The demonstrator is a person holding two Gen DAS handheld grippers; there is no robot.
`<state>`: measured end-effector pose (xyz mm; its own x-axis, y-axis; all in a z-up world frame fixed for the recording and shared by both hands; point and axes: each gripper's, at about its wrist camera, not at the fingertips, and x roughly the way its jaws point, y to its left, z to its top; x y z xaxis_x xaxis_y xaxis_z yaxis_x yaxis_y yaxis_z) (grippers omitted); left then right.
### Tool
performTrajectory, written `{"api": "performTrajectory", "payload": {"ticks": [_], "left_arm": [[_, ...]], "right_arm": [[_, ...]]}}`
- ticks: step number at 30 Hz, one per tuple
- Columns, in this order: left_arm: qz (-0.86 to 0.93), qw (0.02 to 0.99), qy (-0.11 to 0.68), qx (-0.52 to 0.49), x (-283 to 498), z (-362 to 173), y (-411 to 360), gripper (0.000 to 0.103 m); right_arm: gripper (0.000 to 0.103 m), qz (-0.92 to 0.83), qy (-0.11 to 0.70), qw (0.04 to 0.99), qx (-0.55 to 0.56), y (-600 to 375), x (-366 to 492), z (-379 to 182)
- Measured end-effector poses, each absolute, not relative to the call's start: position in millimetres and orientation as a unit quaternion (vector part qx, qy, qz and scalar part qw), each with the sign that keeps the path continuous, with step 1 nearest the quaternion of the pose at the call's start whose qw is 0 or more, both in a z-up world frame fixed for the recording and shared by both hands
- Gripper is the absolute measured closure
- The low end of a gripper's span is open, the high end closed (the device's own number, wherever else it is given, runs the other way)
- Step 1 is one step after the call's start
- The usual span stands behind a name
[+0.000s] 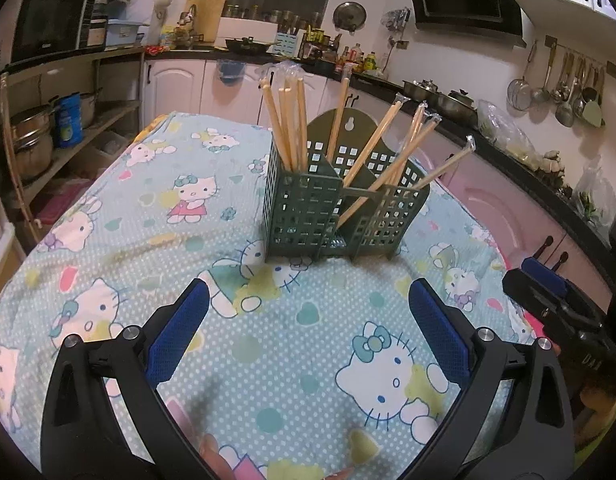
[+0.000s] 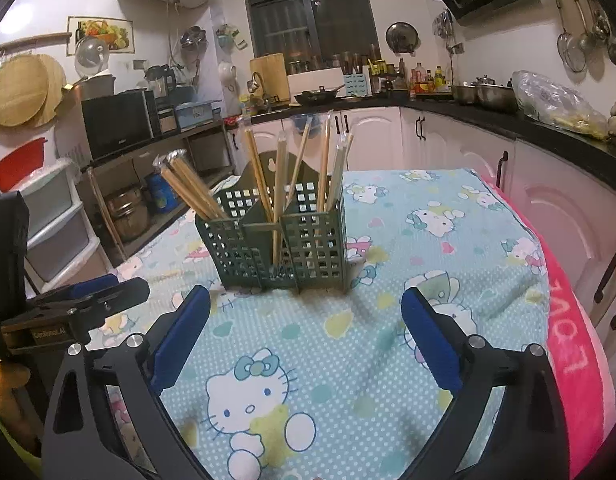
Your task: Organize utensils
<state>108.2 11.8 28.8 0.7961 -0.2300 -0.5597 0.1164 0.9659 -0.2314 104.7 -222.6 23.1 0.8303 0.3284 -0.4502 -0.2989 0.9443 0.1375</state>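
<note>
Left wrist view — fingers spread, utensil holder well ahead.

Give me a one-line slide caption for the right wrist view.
Open right gripper hovers over the Hello Kitty tablecloth, facing a green slotted holder full of wrapped chopsticks.

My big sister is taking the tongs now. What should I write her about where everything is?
Left tongs: open, holding nothing, low over the Hello Kitty tablecloth.
Right tongs: open, holding nothing, facing the holder.
Green utensil holder: upright on the table, ahead of both tongs.
Wrapped chopsticks: all those in view stand inside the holder, split between its compartments, some leaning.
Done: no chopsticks visible loose on the cloth.
Left: possibly straightening or regrouping the leaning ones; I can't tell.
</note>
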Motion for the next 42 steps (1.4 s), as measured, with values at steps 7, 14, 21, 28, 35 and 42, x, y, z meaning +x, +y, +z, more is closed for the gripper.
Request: {"api": "performTrajectory", "payload": {"ticks": [7, 14, 21, 28, 35, 42], "left_arm": [[-0.080, 0.948, 0.295, -0.095, 101, 17, 15, 0.012], [-0.075, 0.954, 0.280, -0.081, 93, 4, 12, 0.012], [-0.075, 0.958, 0.270, -0.068, 90, -7, 5, 0.011], [-0.073, 0.959, 0.266, -0.068, 88, -11, 5, 0.011], [-0.071, 0.959, 0.266, -0.069, 88, -12, 6, 0.011], [-0.070, 0.959, 0.267, -0.072, 88, -12, 8, 0.011]], "right_arm": [[0.008, 0.149, 0.229, 0.962, 0.028, -224, 97, 10], [0.007, 0.131, 0.212, 0.968, 0.008, -227, 89, -5], [0.007, 0.121, 0.206, 0.971, 0.003, -229, 83, -18], [0.007, 0.122, 0.207, 0.971, 0.014, -234, 83, -20], [0.007, 0.124, 0.211, 0.969, 0.016, -235, 85, -21], [0.007, 0.123, 0.212, 0.969, 0.013, -234, 85, -22]]}}
